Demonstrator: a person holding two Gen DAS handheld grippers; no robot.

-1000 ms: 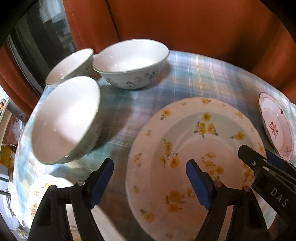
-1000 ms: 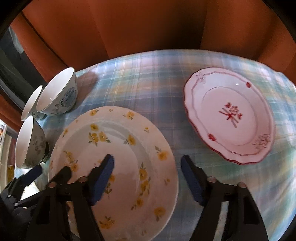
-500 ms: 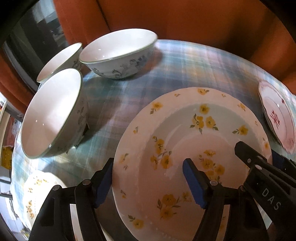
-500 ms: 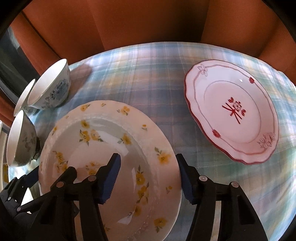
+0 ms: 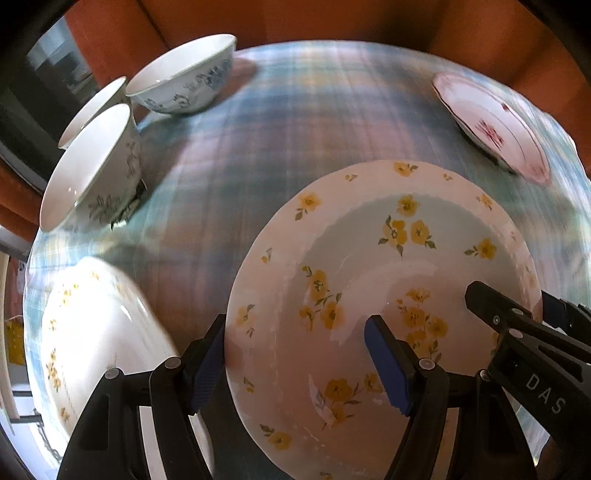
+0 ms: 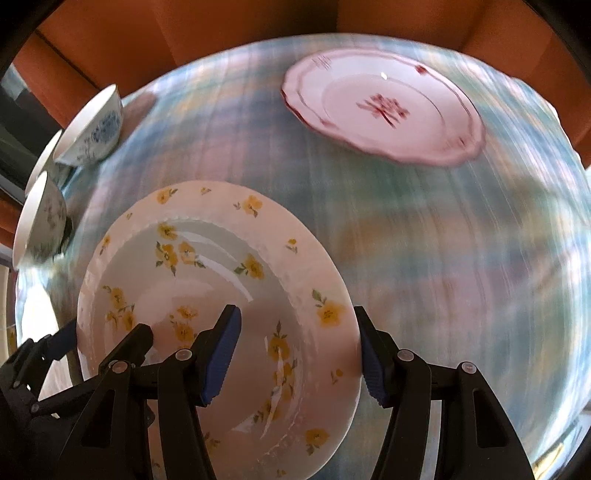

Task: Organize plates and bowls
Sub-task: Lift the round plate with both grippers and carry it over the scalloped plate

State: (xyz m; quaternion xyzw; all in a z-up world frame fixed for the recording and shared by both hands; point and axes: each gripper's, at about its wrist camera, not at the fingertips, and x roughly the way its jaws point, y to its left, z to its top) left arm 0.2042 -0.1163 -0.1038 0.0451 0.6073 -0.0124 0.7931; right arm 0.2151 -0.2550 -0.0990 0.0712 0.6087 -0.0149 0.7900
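A yellow-flowered plate (image 5: 384, 280) is lifted off the plaid table, held from both sides. My left gripper (image 5: 295, 365) has its jaws wide apart, hooked around the plate's left rim, one finger under and one over it. My right gripper (image 6: 295, 358) straddles the plate's right rim (image 6: 332, 314) in the same way. A second yellow-flowered plate (image 5: 96, 332) lies on the table at the lower left. Three bowls (image 5: 92, 173) stand at the far left. A red-patterned plate (image 6: 384, 107) lies at the far right.
The round table carries a blue plaid cloth (image 5: 314, 118). An orange sofa back (image 6: 258, 26) curves behind it. The blue-flowered bowl (image 5: 184, 77) stands nearest the back edge.
The yellow-flowered plate has risen off the table with both grippers around its rims. Both views have pulled up and back, and the second yellow plate shows at the lower left.
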